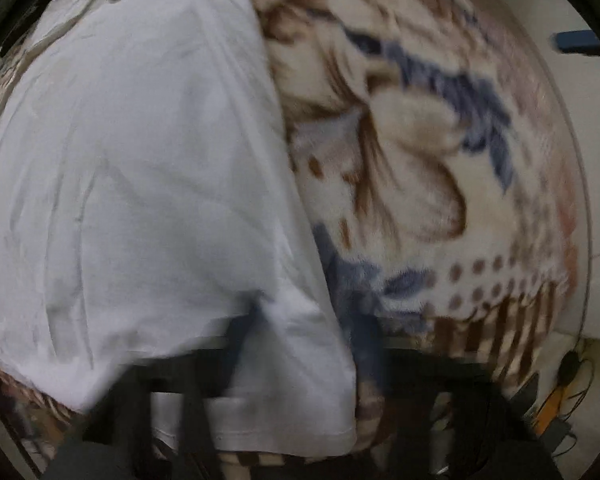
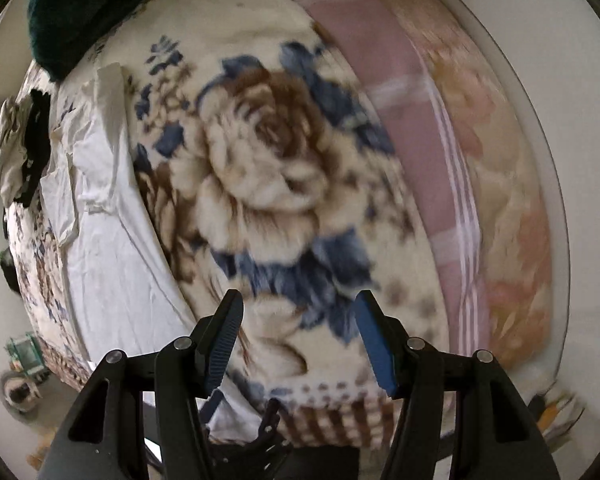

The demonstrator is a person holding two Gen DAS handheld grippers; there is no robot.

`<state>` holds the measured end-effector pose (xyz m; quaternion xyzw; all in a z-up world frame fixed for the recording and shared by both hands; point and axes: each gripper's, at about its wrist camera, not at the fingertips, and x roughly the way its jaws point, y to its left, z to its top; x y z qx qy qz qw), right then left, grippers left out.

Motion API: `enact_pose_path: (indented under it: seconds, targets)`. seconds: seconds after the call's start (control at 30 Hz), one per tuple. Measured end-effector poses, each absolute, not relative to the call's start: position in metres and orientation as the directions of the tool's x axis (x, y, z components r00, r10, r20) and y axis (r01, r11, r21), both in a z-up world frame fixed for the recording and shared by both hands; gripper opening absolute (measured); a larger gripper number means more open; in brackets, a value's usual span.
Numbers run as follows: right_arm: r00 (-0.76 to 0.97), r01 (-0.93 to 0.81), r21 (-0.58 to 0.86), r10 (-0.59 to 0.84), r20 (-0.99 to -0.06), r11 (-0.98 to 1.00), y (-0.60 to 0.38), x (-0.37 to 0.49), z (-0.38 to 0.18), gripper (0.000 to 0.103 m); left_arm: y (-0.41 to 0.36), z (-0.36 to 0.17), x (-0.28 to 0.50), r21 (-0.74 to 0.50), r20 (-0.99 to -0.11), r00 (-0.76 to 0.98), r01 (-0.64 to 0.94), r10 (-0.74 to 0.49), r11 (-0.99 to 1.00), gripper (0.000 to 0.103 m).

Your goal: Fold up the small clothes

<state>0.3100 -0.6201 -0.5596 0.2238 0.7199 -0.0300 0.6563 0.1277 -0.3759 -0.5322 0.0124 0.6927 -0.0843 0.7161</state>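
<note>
My left tool (image 1: pixel 296 364) was pinched shut on the white garment's (image 1: pixel 140 184) hem at six o'clock. My right tool (image 2: pixel 298 340) hung half-open and empty over the floral blanket (image 2: pixel 268 176), the garment lying at nine o'clock.

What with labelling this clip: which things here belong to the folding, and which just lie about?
Job: white garment, right gripper.
Lying about: floral blanket, pink sheet, dark green cloth, cables.
</note>
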Motion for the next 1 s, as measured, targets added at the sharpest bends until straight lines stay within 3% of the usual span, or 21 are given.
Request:
enact_pose_path:
  seconds: [0.1, 0.4, 0.73, 0.77, 0.8, 0.87, 1.0]
  targets:
    - [-0.027, 0.303, 0.291, 0.314, -0.949, 0.907, -0.605, 0.339, -0.563, 0.061, -0.351, -0.522, 0.129, -0.15, -0.986, 0.058, 0.107, -0.157, 0.983, 0.003]
    - [-0.003, 0.168, 0.561, 0.57, -0.822, 0.81, -0.512, 0.476, -0.612, 0.061, -0.295, -0.48, 0.127, -0.158, -0.977, 0.144, 0.0, -0.157, 0.987, 0.002]
    - [0.003, 0.215, 0.568, 0.581, -0.814, 0.794, -0.443, 0.597, -0.679, 0.061, -0.266, -0.483, 0.126, -0.189, -0.971, 0.167, -0.093, -0.172, 0.978, 0.002]
    - [0.008, 0.212, 0.572, 0.584, -0.812, 0.792, -0.439, 0.599, -0.68, 0.058, -0.262, -0.482, 0.127, -0.19, -0.97, 0.169, -0.1, -0.172, 0.977, 0.002]
    - [0.018, 0.203, 0.567, 0.576, -0.818, 0.798, -0.436, 0.599, -0.68, 0.04, -0.258, -0.481, 0.127, -0.193, -0.969, 0.174, -0.106, -0.173, 0.976, 0.002]
    - [0.035, 0.175, 0.569, 0.573, -0.819, 0.803, -0.429, 0.599, -0.676, 0.012, -0.252, -0.475, 0.132, -0.198, -0.968, 0.179, -0.119, -0.175, 0.973, 0.002]
    - [0.039, 0.133, 0.571, 0.572, -0.819, 0.81, -0.421, 0.598, -0.664, 0.007, -0.236, -0.467, 0.132, -0.202, -0.965, 0.199, -0.141, -0.172, 0.969, 0.002]
